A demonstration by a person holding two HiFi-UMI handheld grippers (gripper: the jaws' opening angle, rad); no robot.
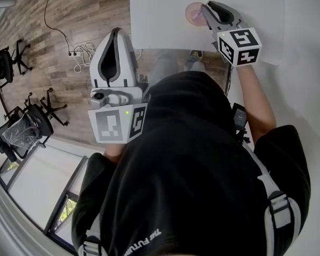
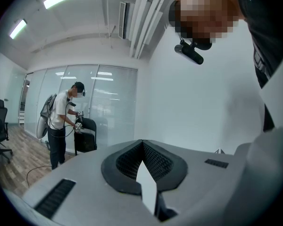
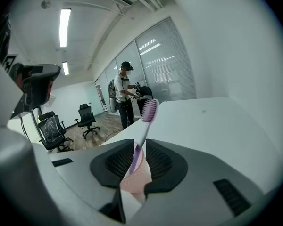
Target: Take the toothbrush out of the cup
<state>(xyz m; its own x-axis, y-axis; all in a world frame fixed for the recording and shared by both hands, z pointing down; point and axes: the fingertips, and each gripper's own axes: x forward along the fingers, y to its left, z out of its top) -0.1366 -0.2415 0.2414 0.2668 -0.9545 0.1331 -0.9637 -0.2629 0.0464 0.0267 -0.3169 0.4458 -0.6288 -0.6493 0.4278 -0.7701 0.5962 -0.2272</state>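
Toothbrush in cup, right gripper at it

The toothbrush [image 3: 149, 112] stands tilted in the pink cup [image 3: 135, 181] near the edge of the white counter [image 3: 203, 121], bristle head up and clear of the rim. The right gripper [image 3: 136, 144] reaches over the cup, jaws narrowly apart, with the brush handle and cup rim in the gap; contact is not clear. The left gripper [image 2: 141, 142] is held back off the counter, jaws clenched on nothing.
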